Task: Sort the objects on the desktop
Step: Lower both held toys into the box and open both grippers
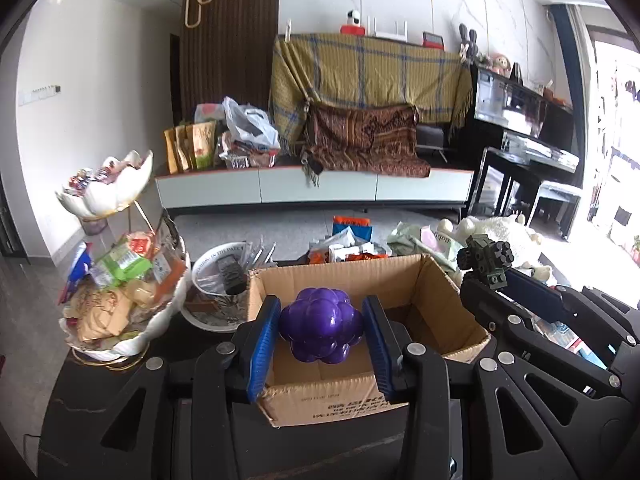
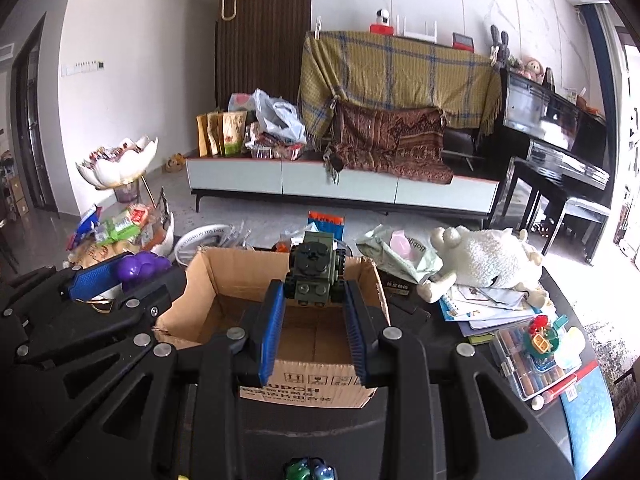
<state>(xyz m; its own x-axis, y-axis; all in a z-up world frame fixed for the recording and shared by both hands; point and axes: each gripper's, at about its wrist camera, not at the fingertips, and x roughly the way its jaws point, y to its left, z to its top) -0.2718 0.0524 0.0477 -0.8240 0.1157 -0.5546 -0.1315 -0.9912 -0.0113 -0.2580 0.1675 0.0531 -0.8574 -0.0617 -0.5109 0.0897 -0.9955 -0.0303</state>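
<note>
Living room: low TV cabinet (image 2: 340, 188) at the back with a plaid throw (image 2: 396, 76) draped over it, black piano (image 2: 560, 132) on the right. Dark surface (image 1: 80, 392) in front of you, cluttered.

Open cardboard box (image 1: 440, 300) sits mid-surface, flaps up, looks empty inside.

Your left tongs (image 1: 320, 332) are clenched on a purple ball (image 1: 320, 326), knobbly, blue pads touching it on both sides. It's held above the box's near-left part, clear of the box floor.

Your right tongs (image 2: 314, 300) are clenched on a green block tank (image 2: 316, 276), pads pinching its lower hull, turret sticking up past the fingertips. It hangs over the box opening too, towards the far wall.

Both tongs are side by side, near each other; each shows up in the other's view.

Around the box:
- Left: white two-tier dish (image 1: 120, 336) piled with snack packets, touching nothing of the box as far as I can tell.
- Behind-left: white bowl (image 1: 208, 276) with a dark remote in it, just beside the box.
- Right: plush sheep (image 2: 488, 260) lying on papers and a notebook.
- Near right: clear case of crayons (image 2: 532, 360) with a small colourful toy (image 2: 540, 336) on top.
- Behind: packets (image 1: 348, 248), a pale green pouch (image 2: 396, 252).
</note>
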